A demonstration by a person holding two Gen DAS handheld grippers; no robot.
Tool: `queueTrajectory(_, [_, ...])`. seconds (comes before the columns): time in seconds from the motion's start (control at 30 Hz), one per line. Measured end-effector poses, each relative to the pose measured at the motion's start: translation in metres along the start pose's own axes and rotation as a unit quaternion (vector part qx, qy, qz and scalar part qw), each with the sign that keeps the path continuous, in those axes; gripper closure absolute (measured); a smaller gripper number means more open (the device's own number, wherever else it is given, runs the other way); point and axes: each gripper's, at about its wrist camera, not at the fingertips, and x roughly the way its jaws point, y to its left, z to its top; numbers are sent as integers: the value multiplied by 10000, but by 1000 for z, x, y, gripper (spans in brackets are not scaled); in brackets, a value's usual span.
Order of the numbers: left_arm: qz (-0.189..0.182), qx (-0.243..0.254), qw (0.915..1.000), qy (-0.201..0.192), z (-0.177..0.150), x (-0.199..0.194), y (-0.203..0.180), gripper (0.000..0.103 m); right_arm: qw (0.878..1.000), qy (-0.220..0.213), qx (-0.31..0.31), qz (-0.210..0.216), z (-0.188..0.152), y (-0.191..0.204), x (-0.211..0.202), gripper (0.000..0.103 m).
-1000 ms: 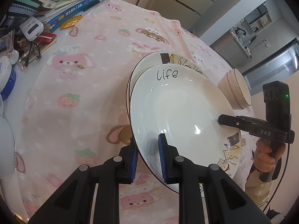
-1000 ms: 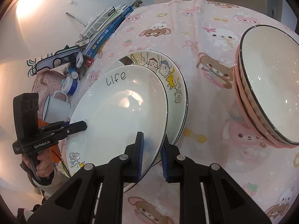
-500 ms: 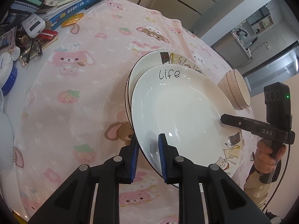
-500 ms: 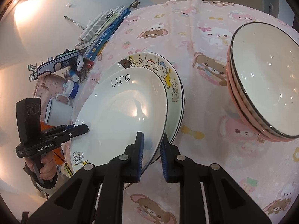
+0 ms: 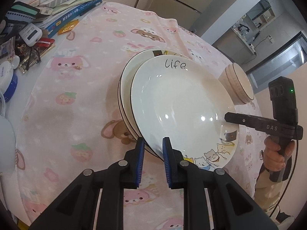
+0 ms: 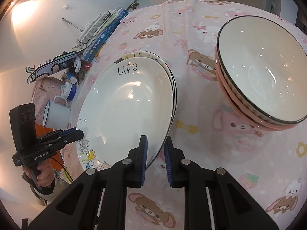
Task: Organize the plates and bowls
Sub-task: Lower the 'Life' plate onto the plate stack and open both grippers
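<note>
At the bottom centre of the left wrist view, the left gripper (image 5: pixel 151 149) is closed narrowly on the near rim of the "life" plate (image 5: pixel 182 107). At the bottom centre of the right wrist view, the right gripper (image 6: pixel 155 151) is clamped in the same way on the opposite rim — so the plate is held at both edges. The plate is seen at frame centre, tilted, with its near edge raised above the pink cartoon tablecloth (image 5: pixel 76 99). Its hollow faces up toward the cameras, and the word "life" lies on the far rim. Being round, no long axis can be named.

Just behind and beneath it, a cartoon-rimmed plate (image 5: pixel 130 71) is overlapped. Farther off, at the right of the right wrist view, stacked bowls (image 6: pixel 259 72) are already nested. The bowl part is judged done — the plate is judged not yet seated squarely on its mate.
</note>
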Motion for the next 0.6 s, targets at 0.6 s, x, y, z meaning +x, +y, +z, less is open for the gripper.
queueTrajectory(0.6, [48,-45,9999,-104,-4,-10,-2,82,9995,-187,-181,-165,-12,4,-16,85])
